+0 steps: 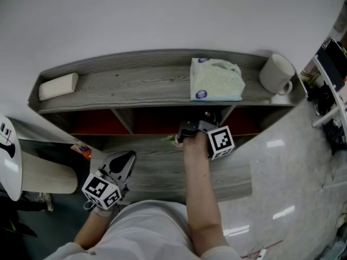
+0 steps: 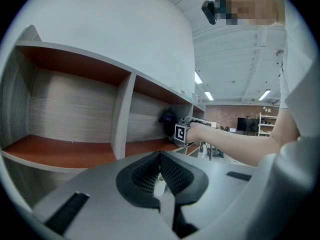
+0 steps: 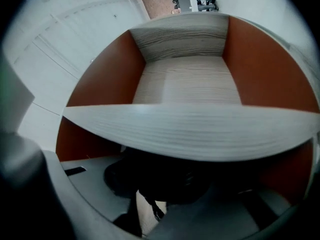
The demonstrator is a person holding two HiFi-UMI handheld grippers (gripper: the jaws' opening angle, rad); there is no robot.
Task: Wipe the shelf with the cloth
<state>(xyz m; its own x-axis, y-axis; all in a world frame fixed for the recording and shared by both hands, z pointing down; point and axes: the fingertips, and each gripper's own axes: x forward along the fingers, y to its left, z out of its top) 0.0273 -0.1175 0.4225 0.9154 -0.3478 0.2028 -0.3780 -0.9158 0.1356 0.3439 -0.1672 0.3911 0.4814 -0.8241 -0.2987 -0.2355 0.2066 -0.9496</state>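
Head view is giving me the grey wood-grain shelf [image 1: 135, 83] running left to right, with the right gripper [image 1: 187, 130] reaching into its rust-lined middle bay. Only the right gripper view is showing the dark cloth [image 3: 165, 181] its narrowed jaws are pinching. The cloth is bunched, so I'm reading no long axis. The left gripper [image 1: 130, 157] is hanging outside, jaws together, empty.
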